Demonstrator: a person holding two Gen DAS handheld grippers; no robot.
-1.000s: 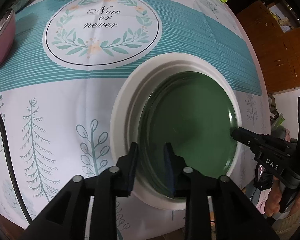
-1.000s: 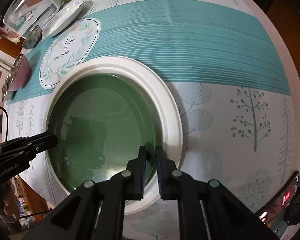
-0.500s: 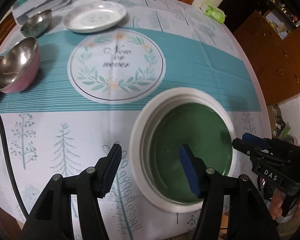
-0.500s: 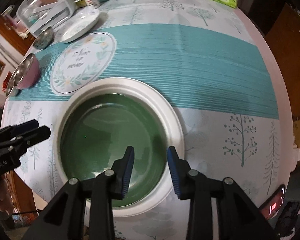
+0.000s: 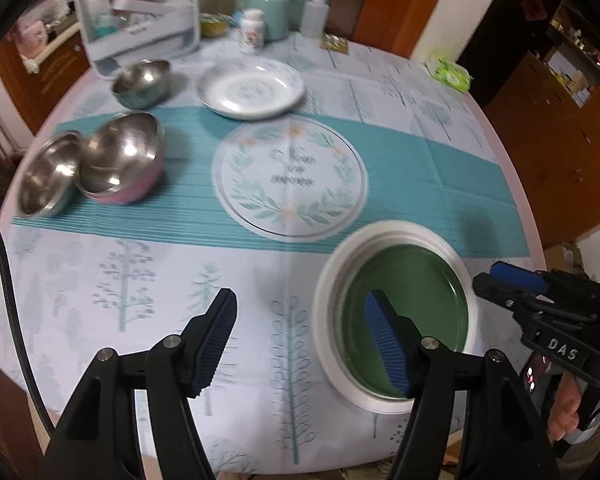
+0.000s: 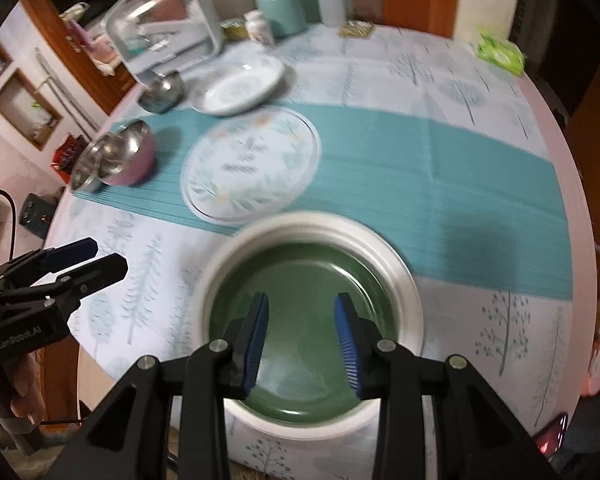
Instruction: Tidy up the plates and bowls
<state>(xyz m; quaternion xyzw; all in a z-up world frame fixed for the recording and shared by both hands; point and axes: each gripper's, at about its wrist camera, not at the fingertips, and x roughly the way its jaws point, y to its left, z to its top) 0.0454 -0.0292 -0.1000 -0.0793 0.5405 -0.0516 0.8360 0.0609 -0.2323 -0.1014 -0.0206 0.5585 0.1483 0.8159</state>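
Left wrist view: the left tool [image 5: 300,332], its jaws spread wide and empty, hangs over the near desk [image 5: 100,264] edge, with the green plate [image 5: 412,304] nested in the white plate [image 5: 328,280] just to its right and the steel bowls [image 5: 100,160] and patterned plate [image 5: 250,88] well apart toward the far left. Right wrist view: the right tool [image 6: 302,330], part open and empty, sits directly above the green plate [image 6: 308,276], so the left tool [image 6: 84,260] looks nearer the bowls [image 6: 116,156], likely the next pick.

The left wrist view shows 3 plates: 1 green plate [image 5: 410,308] inside 1 white plate [image 5: 328,300] at lower right, 1 patterned plate [image 5: 250,89] at upper centre. 3 steel bowls [image 5: 118,158] sit at upper left.
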